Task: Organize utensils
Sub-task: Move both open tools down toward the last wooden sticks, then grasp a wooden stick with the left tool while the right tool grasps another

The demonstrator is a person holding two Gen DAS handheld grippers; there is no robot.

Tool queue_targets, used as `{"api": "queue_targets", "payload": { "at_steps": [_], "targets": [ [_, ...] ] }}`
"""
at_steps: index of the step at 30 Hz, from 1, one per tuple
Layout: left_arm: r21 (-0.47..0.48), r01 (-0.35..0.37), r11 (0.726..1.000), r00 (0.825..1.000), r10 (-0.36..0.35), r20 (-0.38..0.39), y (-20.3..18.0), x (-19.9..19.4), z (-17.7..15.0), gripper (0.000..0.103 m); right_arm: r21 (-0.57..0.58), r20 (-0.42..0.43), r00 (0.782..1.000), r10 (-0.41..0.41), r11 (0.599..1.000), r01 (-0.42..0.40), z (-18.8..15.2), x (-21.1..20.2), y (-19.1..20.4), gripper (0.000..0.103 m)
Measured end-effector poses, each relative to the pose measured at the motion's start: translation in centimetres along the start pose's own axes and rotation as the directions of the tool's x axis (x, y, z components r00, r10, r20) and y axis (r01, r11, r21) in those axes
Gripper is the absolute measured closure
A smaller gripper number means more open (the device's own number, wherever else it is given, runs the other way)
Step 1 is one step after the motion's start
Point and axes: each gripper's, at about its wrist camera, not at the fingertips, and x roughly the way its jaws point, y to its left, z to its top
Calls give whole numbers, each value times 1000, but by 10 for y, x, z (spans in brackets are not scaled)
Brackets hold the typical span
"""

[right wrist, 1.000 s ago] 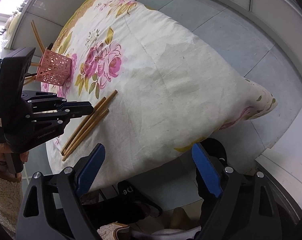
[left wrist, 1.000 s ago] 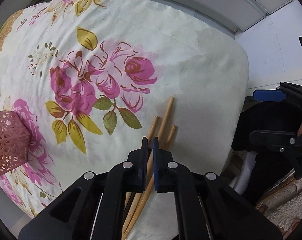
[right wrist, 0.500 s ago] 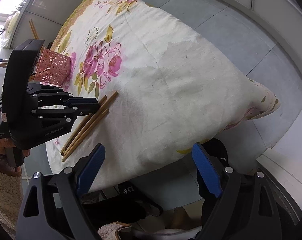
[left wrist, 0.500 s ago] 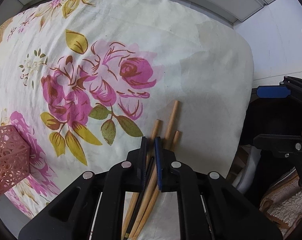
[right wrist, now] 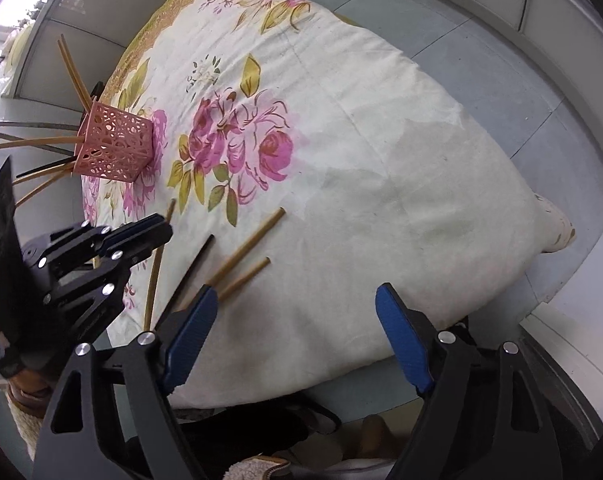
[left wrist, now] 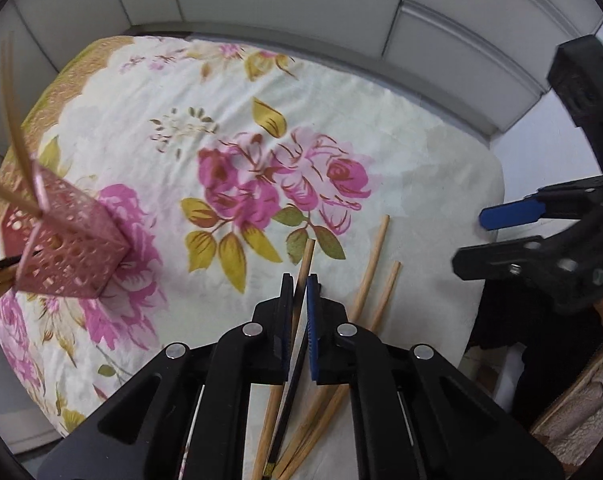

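my left gripper (left wrist: 299,300) pinches one wooden chopstick (left wrist: 303,264). my right gripper (right wrist: 297,332), jaws closing lately, stands spread, holding nothing. three chopsticks (right wrist: 257,236) lie on the table (right wrist: 401,200); one pink basket (right wrist: 115,142).

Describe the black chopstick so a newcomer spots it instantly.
On the floral tablecloth, find the loose chopsticks at its near edge. The black chopstick lies between the tan stick in the left gripper and two more tan sticks; it is the only dark one there.
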Motion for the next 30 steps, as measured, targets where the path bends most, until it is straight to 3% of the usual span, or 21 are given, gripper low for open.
{"api": "queue_targets", "payload": {
  "at_steps": [3,11,18,28,29,30],
  "targets": [
    [-65,-9,998,995,16,97,8,-32,-17,97,50,-47,999,3,999,0,8,15,7,49],
    [-165,-4,986,961,50,273,21,-89,-58,98,146,-70,997,-18,989,28,24,29,19,62],
    [-177,10,984,935,54,351,23,-111,-71,98,253,-100,993,-69,963,92,34,42,30,76],
    [-195,9,981,902,77,425,29,-139,-84,98,351,-133,970,-205,905,239,45,57,46,77],
    [-198,9,980,899,79,431,29,-141,-84,98,340,-124,968,-218,907,248,45,59,50,79],
    [-201,11,980,896,80,438,30,-142,-84,98,332,-107,968,-225,910,248,46,60,53,90]
  ]
}}
